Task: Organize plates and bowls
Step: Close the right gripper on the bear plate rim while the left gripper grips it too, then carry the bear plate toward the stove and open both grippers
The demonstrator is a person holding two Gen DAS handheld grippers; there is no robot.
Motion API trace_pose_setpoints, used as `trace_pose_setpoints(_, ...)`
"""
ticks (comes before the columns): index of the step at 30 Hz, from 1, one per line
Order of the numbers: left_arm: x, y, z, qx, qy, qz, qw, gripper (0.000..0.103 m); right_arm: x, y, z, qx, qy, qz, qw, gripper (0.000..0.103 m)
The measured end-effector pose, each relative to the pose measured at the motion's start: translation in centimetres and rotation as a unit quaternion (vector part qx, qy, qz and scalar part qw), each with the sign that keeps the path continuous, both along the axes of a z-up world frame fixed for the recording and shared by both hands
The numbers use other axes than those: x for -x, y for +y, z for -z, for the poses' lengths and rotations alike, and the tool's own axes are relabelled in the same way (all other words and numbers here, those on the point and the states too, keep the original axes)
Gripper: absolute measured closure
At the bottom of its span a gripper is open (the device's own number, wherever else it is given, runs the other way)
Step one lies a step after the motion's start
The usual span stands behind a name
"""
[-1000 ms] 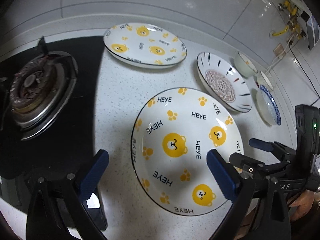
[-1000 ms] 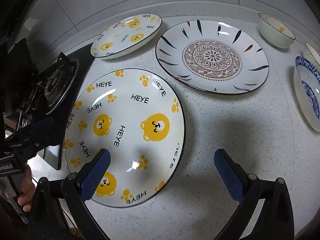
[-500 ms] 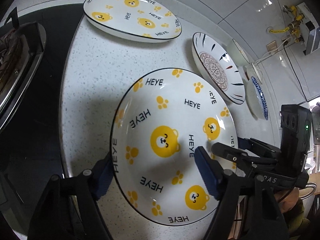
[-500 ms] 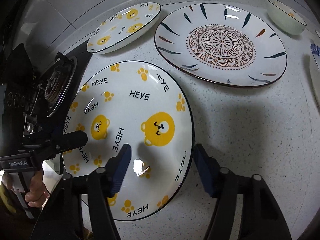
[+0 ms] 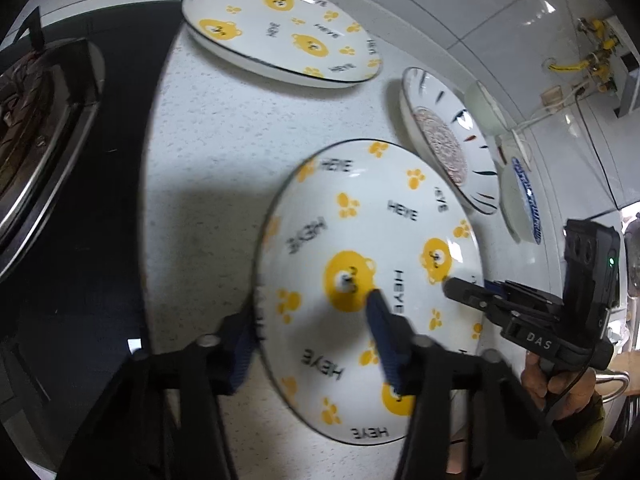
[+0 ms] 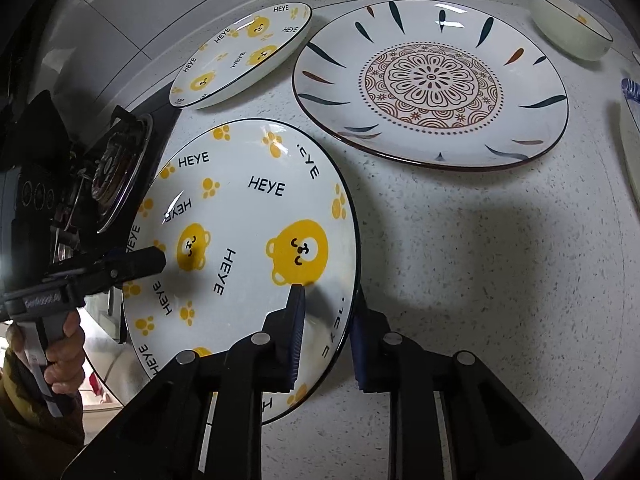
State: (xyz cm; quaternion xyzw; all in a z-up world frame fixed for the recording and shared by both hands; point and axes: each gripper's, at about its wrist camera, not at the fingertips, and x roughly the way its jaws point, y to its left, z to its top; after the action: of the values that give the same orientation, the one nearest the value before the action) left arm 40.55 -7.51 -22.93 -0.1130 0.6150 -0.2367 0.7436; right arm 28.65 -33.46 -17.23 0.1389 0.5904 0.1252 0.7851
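The near bear plate, white with yellow bears and "HEYE" lettering, is sitting on the speckled counter, just beside the dark stove.

The right gripper is closing its jaws over the edge of this plate on the side away from the stove: one blue pad is lying on the plate's upper face and the other is standing outside the rim. Whether the pads are already pressing on the plate cannot be told.

The left gripper is closing its jaws over the edge nearest the stove, with one pad on the plate's face near the middle bear and the other outside the rim. Here too, firm contact cannot be told; this view is blurred. A hand is gripping its handle.

Beyond the near bear plate, towards the wall, a second bear plate is lying apart from it. The mandala plate is lying further from the stove, close to both. A small pale bowl is standing past the mandala plate, and a blue-rimmed dish is lying beyond that.
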Motion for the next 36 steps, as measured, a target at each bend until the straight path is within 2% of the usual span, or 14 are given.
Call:
trace_pose_setpoints(1,-0.2,0.4,0.2,-0.005,0.003,-0.004,1.0000,0.084,0.0,-0.1,0.0,0.000,-0.001,0.000,1.000,0.085)
trace_pose_setpoints(2,-0.4,0.8,0.4,-0.008,0.008,-0.008,0.9999,0.090,0.1,-0.1,0.0,-0.002,-0.002,0.001,1.000,0.085)
trace_pose_setpoints(3,-0.6,1.2,0.6,0.002,0.015,-0.009,0.9998,0.090,0.1,-0.2,0.0,-0.005,-0.003,0.001,1.000,0.086)
trace_pose_setpoints(9,0.0,1.0,0.3,-0.006,0.014,-0.008,0.9998,0.090,0.3,-0.5,-0.1,-0.008,-0.014,0.004,1.000,0.087)
trace_pose_setpoints(13,1.0,1.0,-1.1,0.007,0.009,-0.019,0.9998,0.091,1.0,-1.0,-1.4,-0.015,-0.027,0.005,1.000,0.088)
trace_pose_setpoints(21,6.0,2.3,-3.5,0.000,0.015,-0.037,0.9992,0.091,4.3,-0.3,-3.2,-0.021,-0.028,-0.019,0.999,0.088)
trace_pose_setpoints(28,10.1,3.4,-2.3,-0.006,0.038,-0.048,0.9981,0.091,6.9,0.5,-1.7,-0.020,-0.011,-0.043,0.999,0.088)
trace_pose_setpoints(36,10.5,4.3,-0.6,-0.022,0.044,-0.061,0.9969,0.090,6.8,1.8,-0.1,-0.016,0.002,-0.059,0.998,0.088)
